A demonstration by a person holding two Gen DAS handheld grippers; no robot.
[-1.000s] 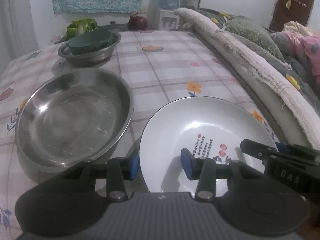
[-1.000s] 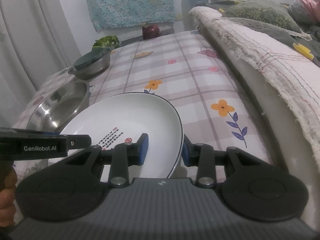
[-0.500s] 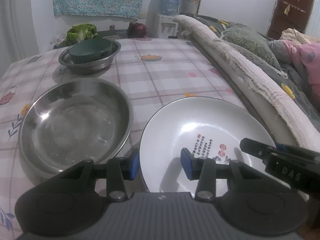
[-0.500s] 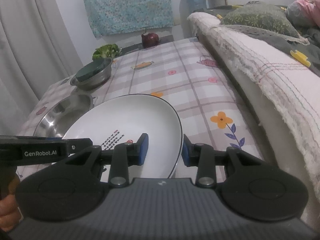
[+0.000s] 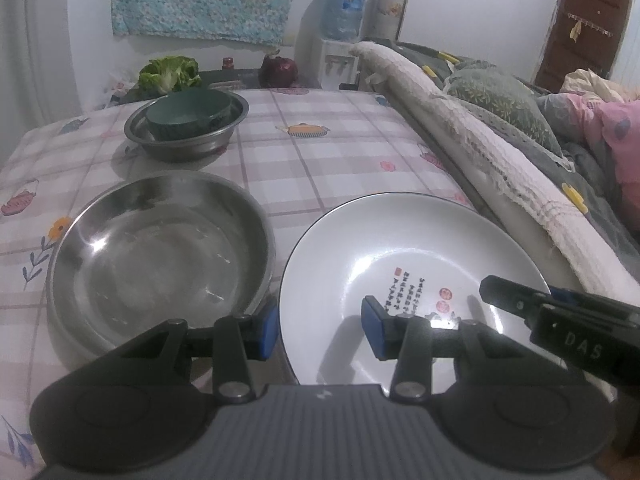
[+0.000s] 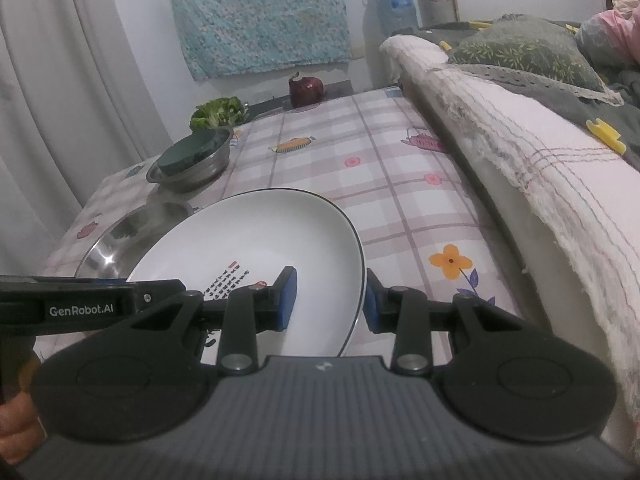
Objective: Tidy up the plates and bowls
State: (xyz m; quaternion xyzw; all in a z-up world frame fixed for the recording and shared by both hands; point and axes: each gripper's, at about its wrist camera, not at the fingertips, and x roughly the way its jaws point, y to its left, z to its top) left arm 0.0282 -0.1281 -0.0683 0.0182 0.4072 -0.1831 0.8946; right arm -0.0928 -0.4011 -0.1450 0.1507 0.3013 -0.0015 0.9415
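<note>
A white plate with red and black writing is held at its near rim from both sides. My left gripper is shut on its left edge, one blue pad under the rim and one inside the dish. My right gripper is shut on the plate at its right edge the same way. To the plate's left a large steel bowl sits on the checked cloth. Farther back a dark green bowl rests inside a smaller steel bowl.
A rolled white blanket and bedding line the table's right edge. At the far end lie lettuce and a dark red onion. A person's hand shows at the lower left of the right wrist view.
The table and bowls have slid lower in both views, while the plate keeps its place between both pairs of pads. Both grips are unchanged.
</note>
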